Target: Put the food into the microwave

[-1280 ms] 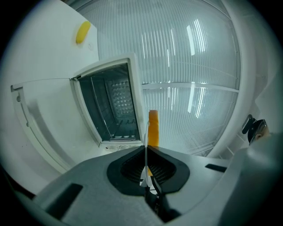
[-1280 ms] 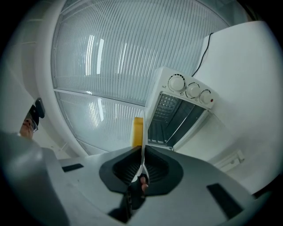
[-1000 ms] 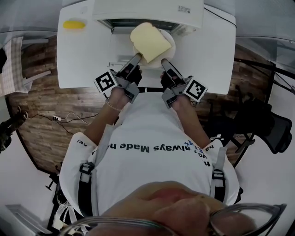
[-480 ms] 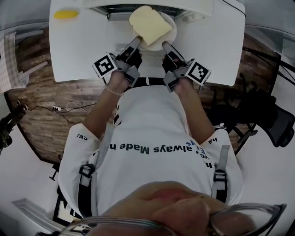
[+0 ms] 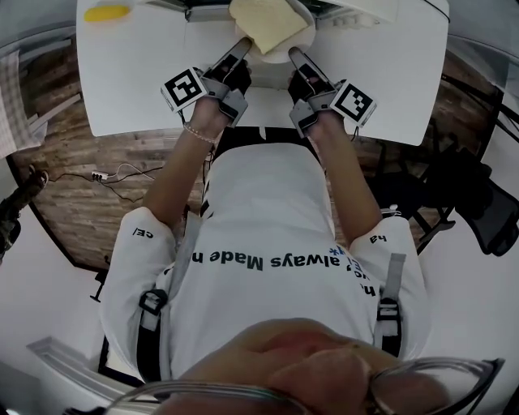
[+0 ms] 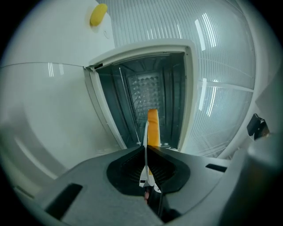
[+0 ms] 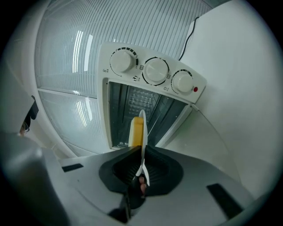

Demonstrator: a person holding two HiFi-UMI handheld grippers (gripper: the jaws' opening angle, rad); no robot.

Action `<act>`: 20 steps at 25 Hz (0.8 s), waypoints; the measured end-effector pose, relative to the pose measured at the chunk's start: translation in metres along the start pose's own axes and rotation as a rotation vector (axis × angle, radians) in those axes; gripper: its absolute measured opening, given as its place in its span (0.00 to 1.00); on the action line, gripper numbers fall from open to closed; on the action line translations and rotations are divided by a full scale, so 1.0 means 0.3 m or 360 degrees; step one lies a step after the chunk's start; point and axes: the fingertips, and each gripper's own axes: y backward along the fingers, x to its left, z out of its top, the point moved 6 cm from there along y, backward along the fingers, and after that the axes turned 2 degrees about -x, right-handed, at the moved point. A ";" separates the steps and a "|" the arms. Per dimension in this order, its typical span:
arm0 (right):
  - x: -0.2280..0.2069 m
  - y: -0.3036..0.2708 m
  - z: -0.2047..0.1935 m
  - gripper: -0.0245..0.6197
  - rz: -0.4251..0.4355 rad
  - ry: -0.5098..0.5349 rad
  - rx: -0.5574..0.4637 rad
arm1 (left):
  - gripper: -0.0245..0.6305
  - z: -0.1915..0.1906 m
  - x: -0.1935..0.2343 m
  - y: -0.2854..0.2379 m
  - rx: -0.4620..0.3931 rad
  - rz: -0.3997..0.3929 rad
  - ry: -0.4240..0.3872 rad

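Left hand-held gripper (image 5: 242,44), right hand-held gripper (image 5: 293,55) pinched thin round white plate (image 5: 304,37) rim; pale square bread slice (image 5: 266,18) lay between.

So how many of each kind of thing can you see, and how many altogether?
grippers: 2 (left gripper, right gripper)
plate: 1, pinched by both grippers
bread slice: 1, on the plate
microwave: 1, door open
knobs: 3
yellow thing: 1, too small to name
table: 1
total: 10
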 end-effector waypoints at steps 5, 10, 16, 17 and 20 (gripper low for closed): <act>0.025 0.004 -0.001 0.07 -0.0003 -0.0013 -0.0030 | 0.07 0.009 -0.023 0.003 -0.0003 0.0001 -0.0030; 0.014 -0.001 -0.003 0.07 0.0019 -0.0055 -0.0059 | 0.07 0.015 -0.004 0.001 -0.0006 0.0049 -0.0067; -0.135 -0.163 0.071 0.07 -0.0060 -0.0151 -0.0078 | 0.07 0.120 0.148 -0.149 -0.0012 0.0072 0.0029; -0.152 -0.182 0.083 0.07 -0.0066 -0.0166 -0.0083 | 0.07 0.135 0.167 -0.166 -0.0016 0.0086 0.0026; -0.173 -0.199 0.127 0.07 -0.0068 -0.0170 -0.0105 | 0.07 0.140 0.170 -0.221 -0.0034 0.0062 0.0037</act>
